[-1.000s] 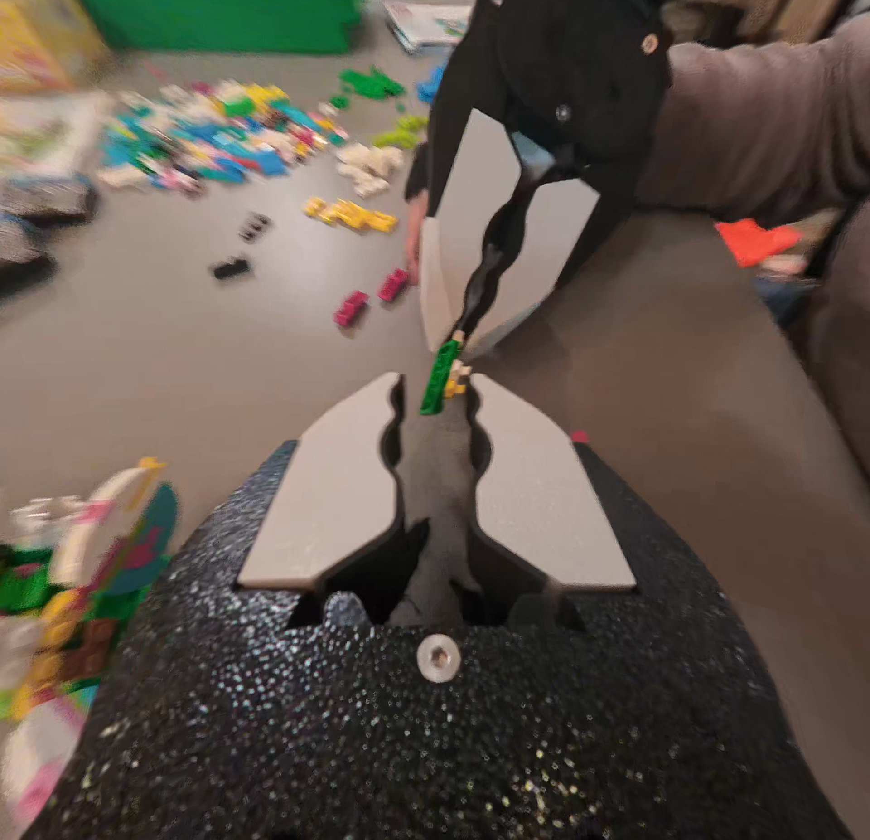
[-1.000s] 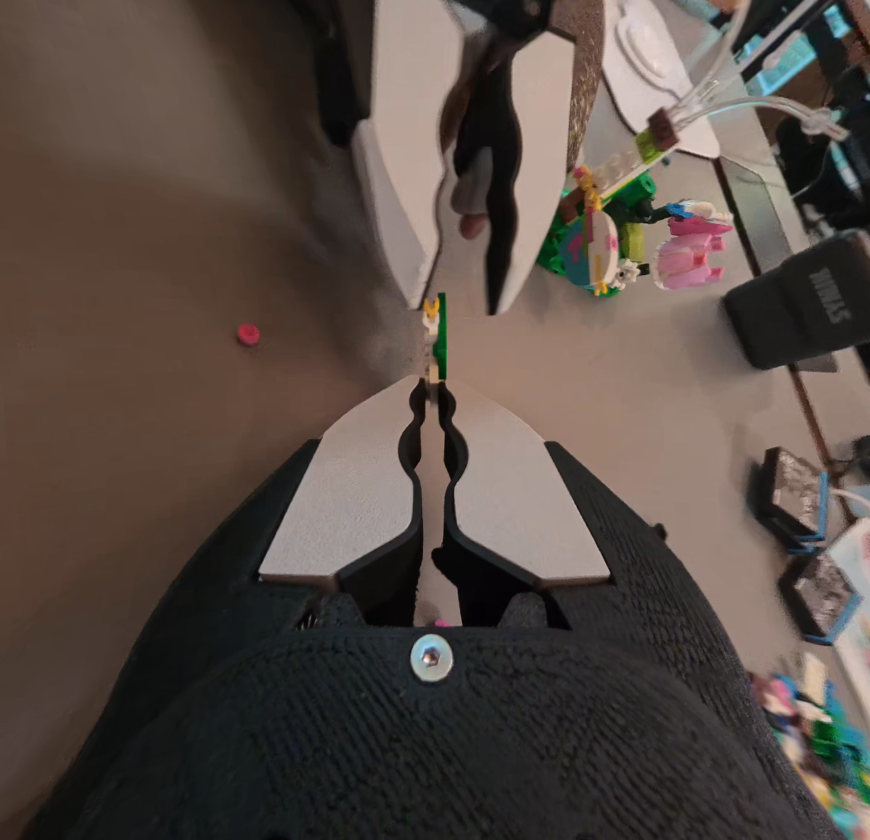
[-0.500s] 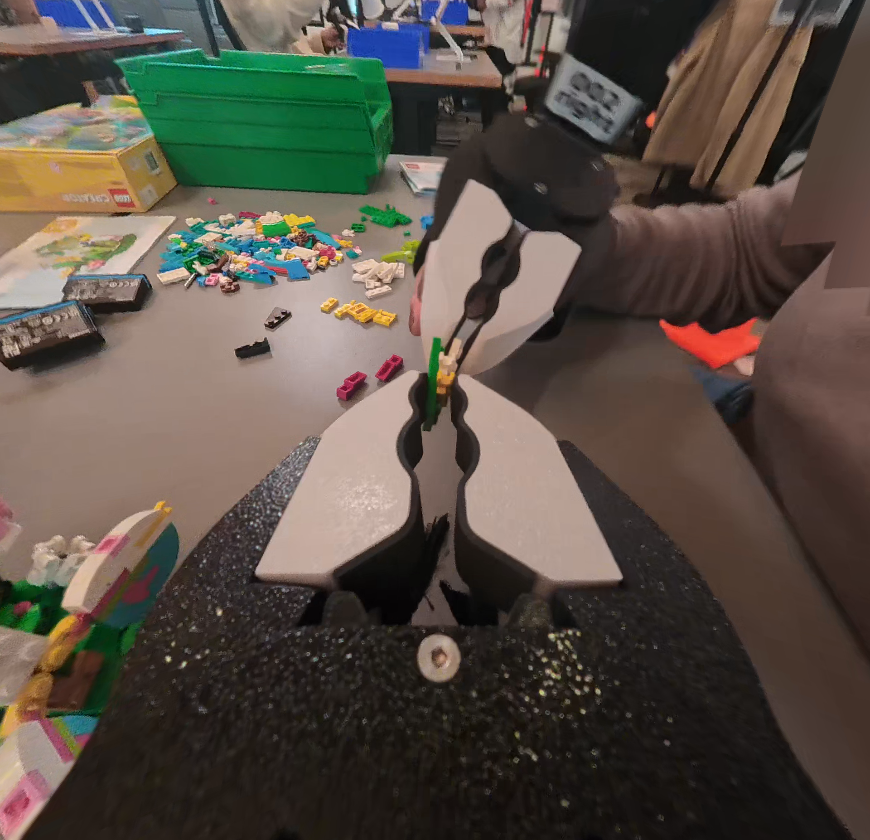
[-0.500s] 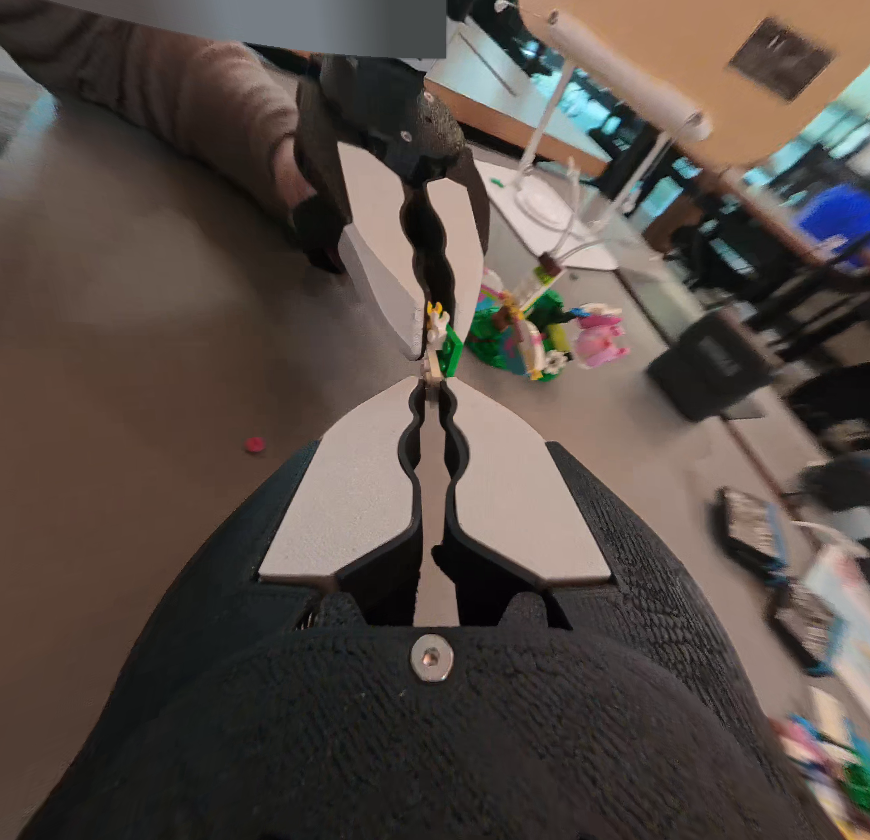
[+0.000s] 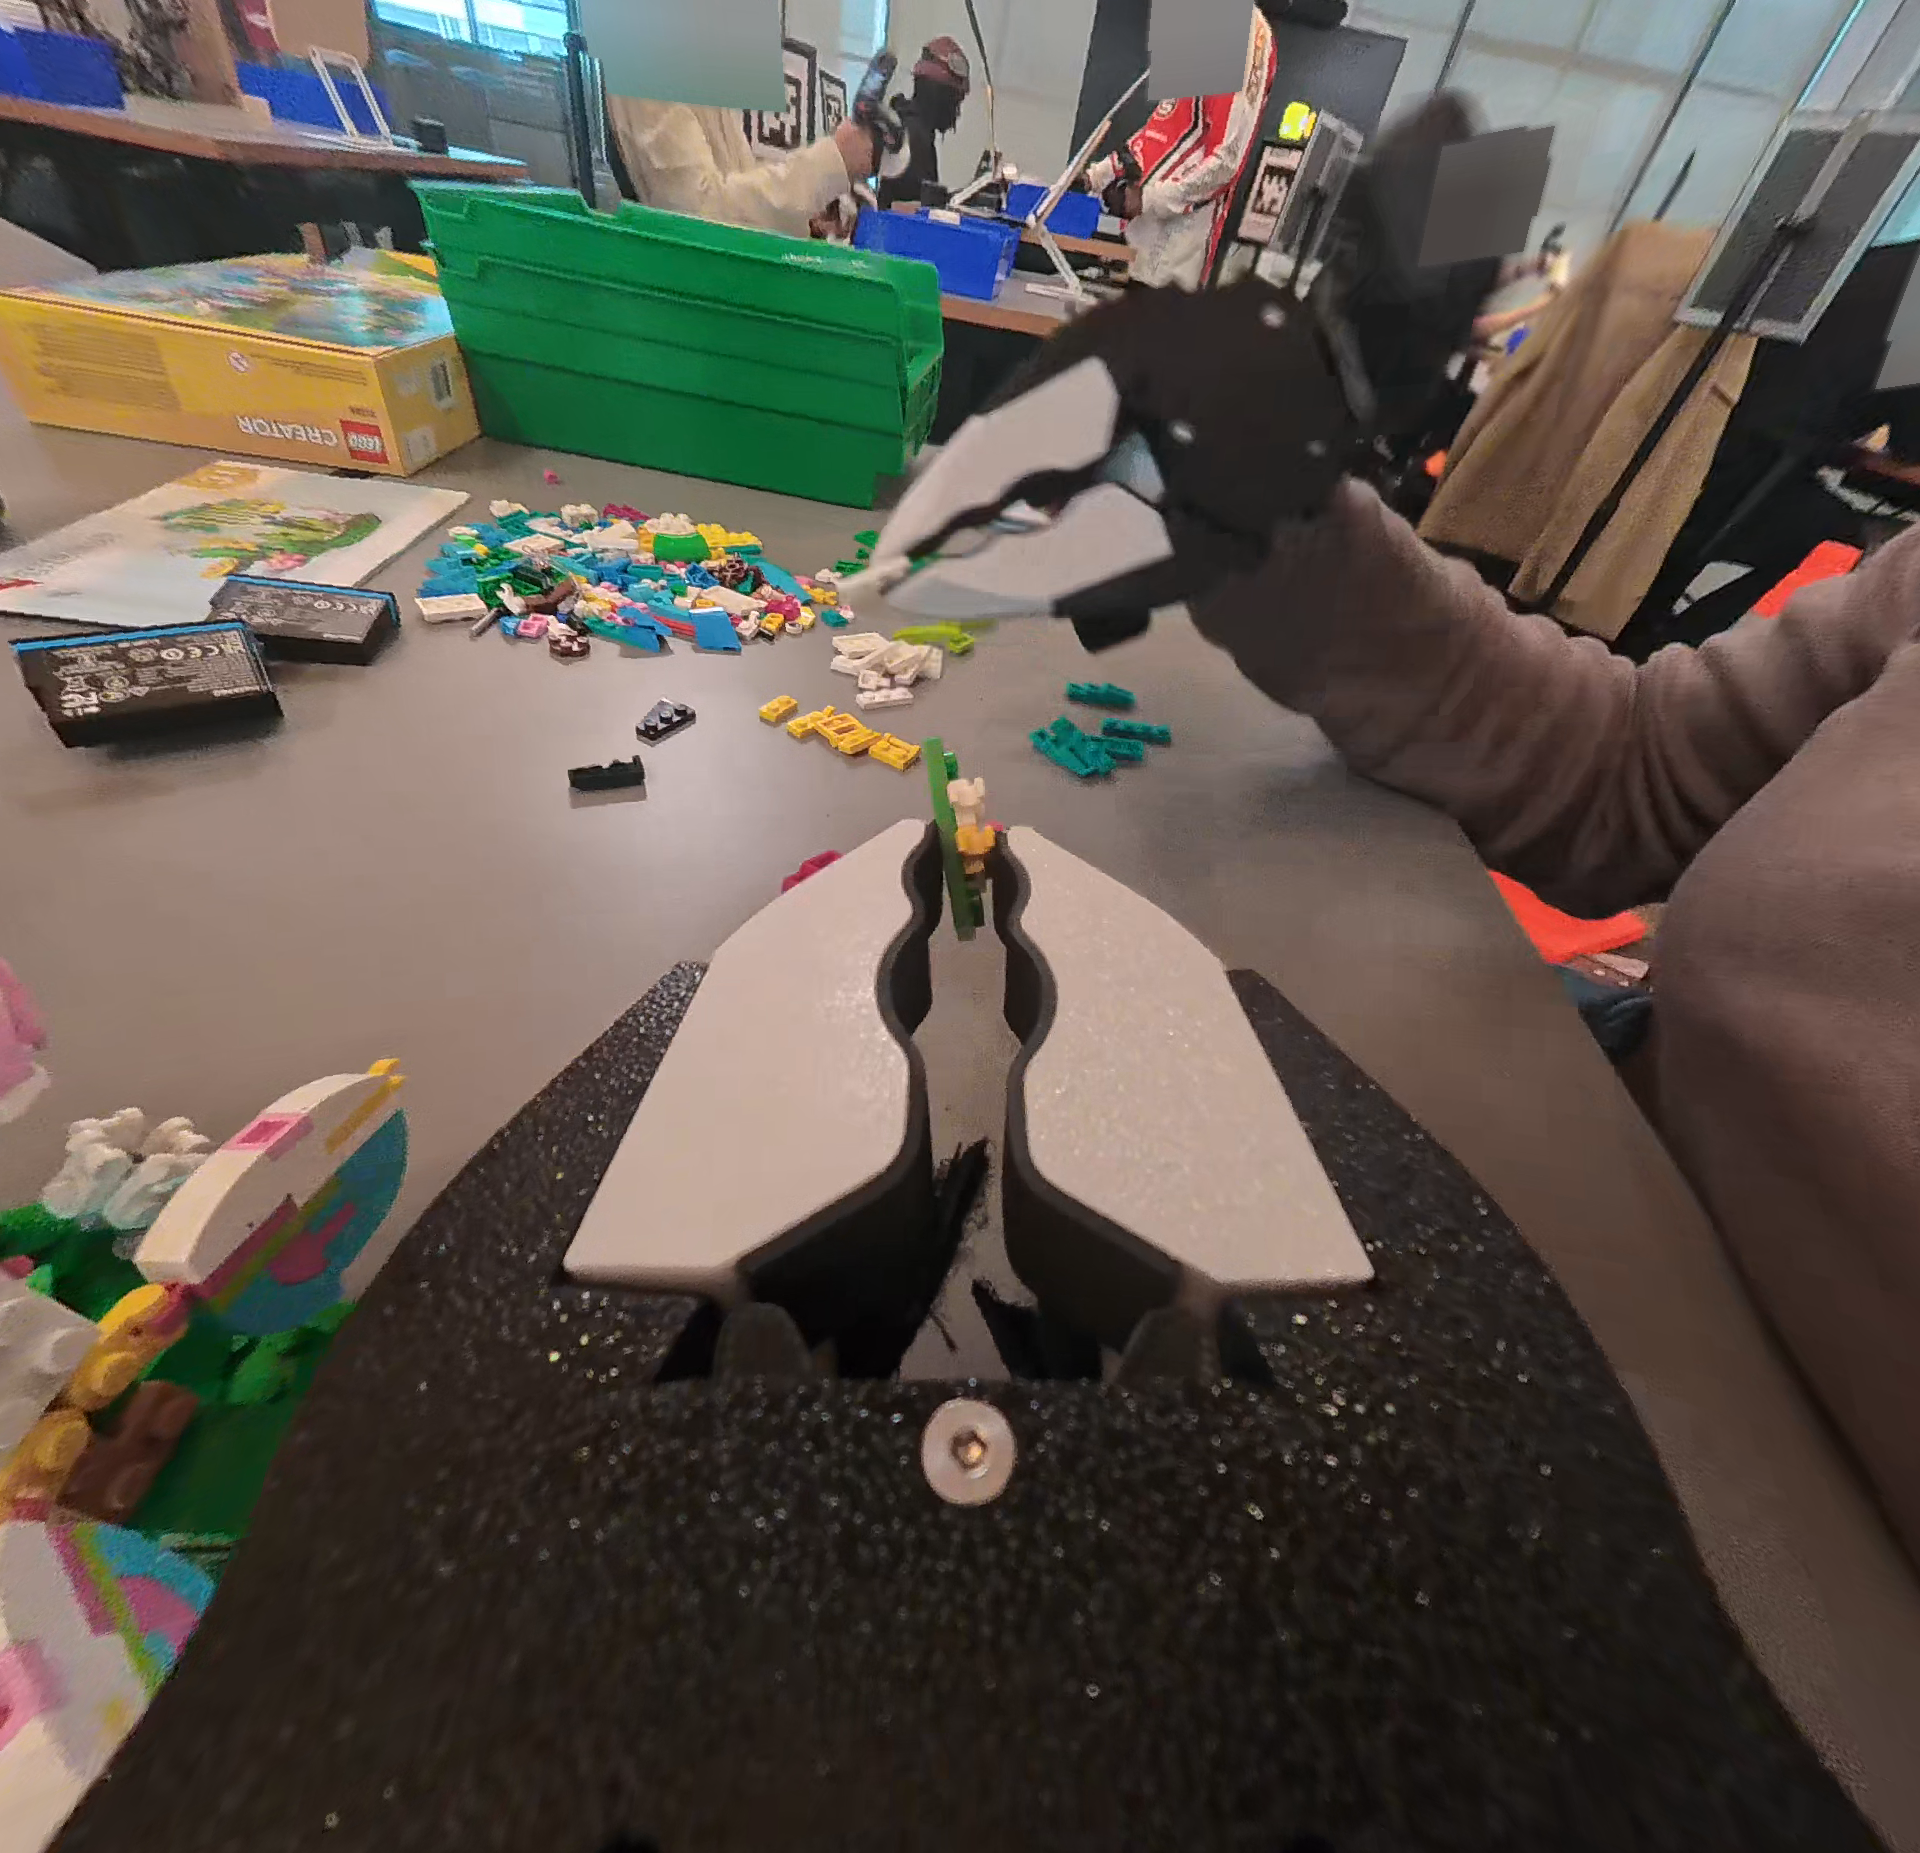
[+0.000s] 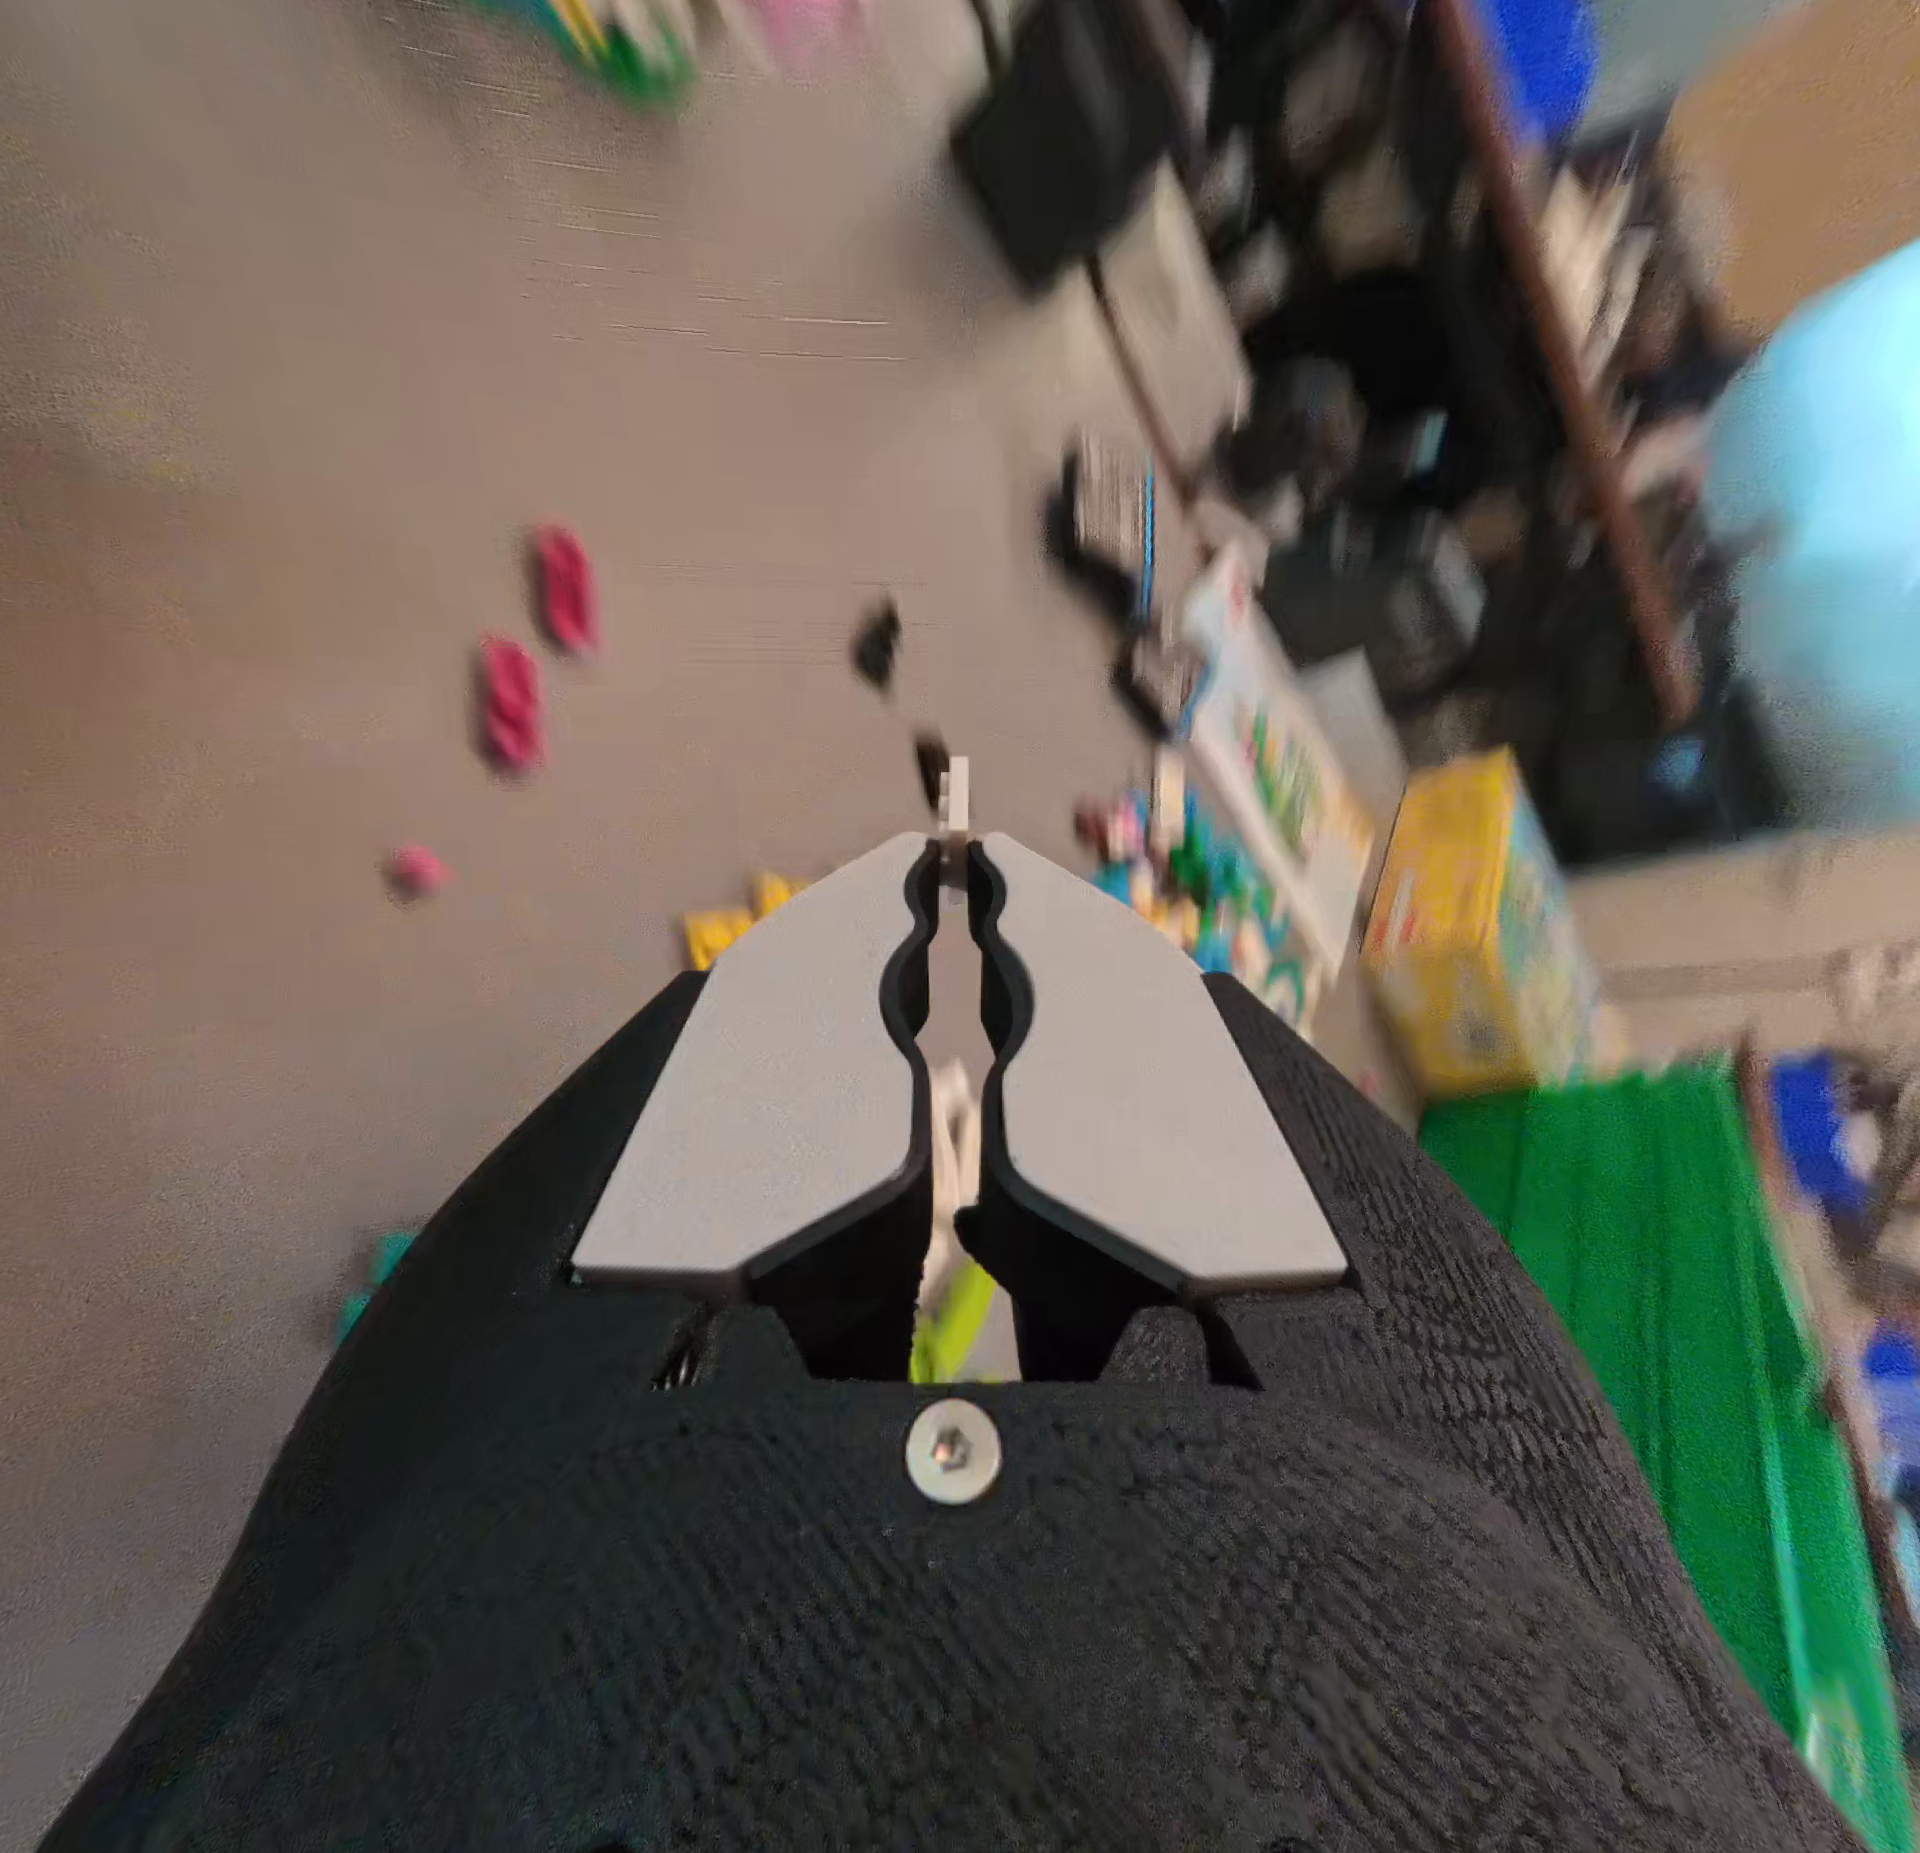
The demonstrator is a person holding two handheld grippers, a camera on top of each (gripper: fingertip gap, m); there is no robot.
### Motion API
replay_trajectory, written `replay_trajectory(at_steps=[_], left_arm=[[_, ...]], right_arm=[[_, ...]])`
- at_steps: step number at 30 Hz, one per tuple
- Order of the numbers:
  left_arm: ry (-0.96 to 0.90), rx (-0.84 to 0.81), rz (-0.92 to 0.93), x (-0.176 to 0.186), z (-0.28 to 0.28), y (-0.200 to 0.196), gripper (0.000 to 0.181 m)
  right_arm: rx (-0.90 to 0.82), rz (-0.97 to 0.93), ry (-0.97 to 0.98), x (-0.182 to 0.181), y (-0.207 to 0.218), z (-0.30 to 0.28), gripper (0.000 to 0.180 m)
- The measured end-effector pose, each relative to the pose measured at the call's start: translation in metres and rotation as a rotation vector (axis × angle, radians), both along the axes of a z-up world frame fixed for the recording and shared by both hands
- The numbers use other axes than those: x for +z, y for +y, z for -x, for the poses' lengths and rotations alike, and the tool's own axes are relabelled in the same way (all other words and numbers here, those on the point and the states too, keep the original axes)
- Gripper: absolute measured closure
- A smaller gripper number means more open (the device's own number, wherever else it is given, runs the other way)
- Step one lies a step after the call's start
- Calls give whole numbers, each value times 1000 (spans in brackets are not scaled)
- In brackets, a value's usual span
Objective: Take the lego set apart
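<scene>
Left gripper (image 5: 964,847) pinching green plate (image 5: 953,847) with small white-and-yellow bits above grey table (image 5: 312,868); right gripper (image 6: 954,847) nearly closed on white piece (image 6: 957,801), over loose bricks (image 5: 623,582).

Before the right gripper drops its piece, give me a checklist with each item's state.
1. Left gripper clamped on the green plate sub-assembly: ok.
2. Right gripper clamped on a small white piece: ok.
3. White piece fully separated from the green plate sub-assembly: ok, the two grippers are apart.
4. Right gripper above the loose brick pile: ok in the left wrist view.
5. Right wrist view sharp enough to aim: not ok, motion-blurred.
</scene>
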State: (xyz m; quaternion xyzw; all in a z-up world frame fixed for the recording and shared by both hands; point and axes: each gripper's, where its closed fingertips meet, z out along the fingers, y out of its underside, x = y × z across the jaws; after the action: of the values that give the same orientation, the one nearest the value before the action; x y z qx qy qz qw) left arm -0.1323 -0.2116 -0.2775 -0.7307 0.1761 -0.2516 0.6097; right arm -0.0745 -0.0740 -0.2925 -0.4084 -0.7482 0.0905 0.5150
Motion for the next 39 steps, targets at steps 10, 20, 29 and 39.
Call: replay_trajectory(at_steps=[10, 20, 29, 39], left_arm=[[-25, -19, 79, -11, -5, 4, 172], [-16, -75, 92, -12, -10, 2, 173], [42, -246, 91, -17, -34, -16, 173], [96, -153, 58, -15, -26, -9, 154]], right_arm=[[-321, 294, -227, -51, 70, -47, 175], [195, 566, 40, 6, -59, 15, 159], [531, 779, -39, 1, -157, 32, 165], [514, 791, -5, 3, -153, 34, 176]])
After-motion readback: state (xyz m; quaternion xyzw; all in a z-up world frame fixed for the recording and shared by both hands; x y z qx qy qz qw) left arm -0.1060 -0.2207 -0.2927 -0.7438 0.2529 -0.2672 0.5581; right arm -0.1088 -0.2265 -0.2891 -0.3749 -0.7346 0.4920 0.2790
